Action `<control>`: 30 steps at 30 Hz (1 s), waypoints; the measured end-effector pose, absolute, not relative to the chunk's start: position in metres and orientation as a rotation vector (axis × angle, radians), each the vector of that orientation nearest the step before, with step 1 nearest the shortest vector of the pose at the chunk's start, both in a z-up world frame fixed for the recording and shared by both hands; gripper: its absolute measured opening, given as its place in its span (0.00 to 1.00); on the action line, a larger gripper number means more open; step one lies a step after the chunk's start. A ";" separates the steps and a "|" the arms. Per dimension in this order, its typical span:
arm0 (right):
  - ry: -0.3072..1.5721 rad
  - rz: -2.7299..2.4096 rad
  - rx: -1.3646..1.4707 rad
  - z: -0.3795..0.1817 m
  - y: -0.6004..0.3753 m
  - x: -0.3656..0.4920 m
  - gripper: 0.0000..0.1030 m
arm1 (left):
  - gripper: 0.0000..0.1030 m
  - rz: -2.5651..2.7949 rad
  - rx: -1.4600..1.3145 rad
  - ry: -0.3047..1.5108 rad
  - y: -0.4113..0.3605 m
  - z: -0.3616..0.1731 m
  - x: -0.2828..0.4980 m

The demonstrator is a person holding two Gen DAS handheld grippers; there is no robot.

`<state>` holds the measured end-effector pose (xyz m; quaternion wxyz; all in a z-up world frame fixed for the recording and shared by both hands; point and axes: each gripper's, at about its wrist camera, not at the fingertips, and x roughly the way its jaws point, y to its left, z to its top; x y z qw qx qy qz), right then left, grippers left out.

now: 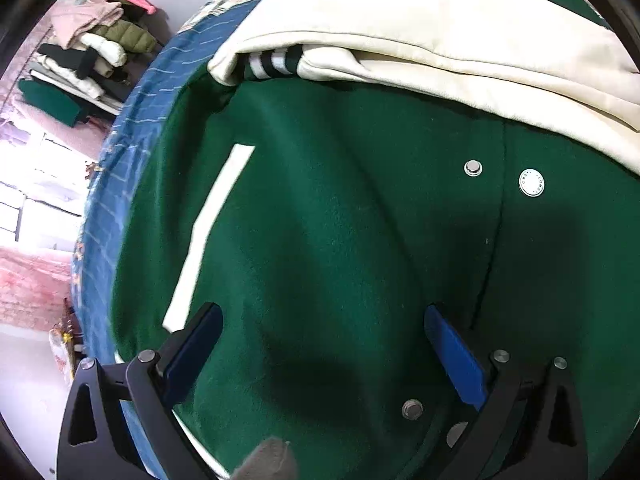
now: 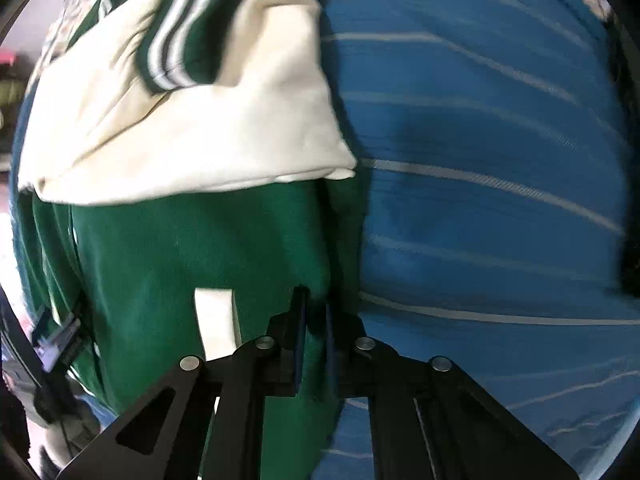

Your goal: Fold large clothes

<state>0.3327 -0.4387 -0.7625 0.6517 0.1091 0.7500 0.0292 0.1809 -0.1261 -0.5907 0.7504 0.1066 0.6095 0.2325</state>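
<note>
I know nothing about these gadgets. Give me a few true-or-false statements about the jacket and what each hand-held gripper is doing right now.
1. The left hand-held gripper is open above the green wool varsity jacket with cream sleeves. True.
2. The right hand-held gripper is wide open and grips nothing. False: it is shut on the jacket's green edge.
3. A cream sleeve lies folded across the jacket. True.
4. The jacket rests on a red carpet. False: it rests on a blue striped bedcover.

surface: bed under a blue striped cover (image 2: 480, 200)
lying on it: green jacket (image 1: 320, 240), spread flat
jacket sleeves: cream sleeves (image 1: 440, 40) folded across the jacket's body
</note>
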 end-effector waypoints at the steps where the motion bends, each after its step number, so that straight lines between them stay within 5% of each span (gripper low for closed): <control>1: 1.712 0.072 0.222 -0.760 -0.434 0.333 0.27 | 1.00 0.530 0.247 1.330 -0.130 -0.587 0.178; 3: 1.722 0.046 0.138 -0.752 -0.431 0.331 0.53 | 1.00 0.567 0.305 1.317 -0.142 -0.580 0.170; 4: 1.707 0.040 0.107 -0.744 -0.432 0.328 0.56 | 1.00 0.588 0.346 1.306 -0.150 -0.575 0.165; 19: 1.783 -0.055 0.045 -0.713 -0.495 0.239 0.58 | 1.00 0.381 0.581 1.405 -0.391 -0.560 0.019; 30: 1.798 -0.148 0.162 -0.710 -0.546 0.235 0.58 | 1.00 0.517 0.777 1.246 -0.417 -0.632 0.049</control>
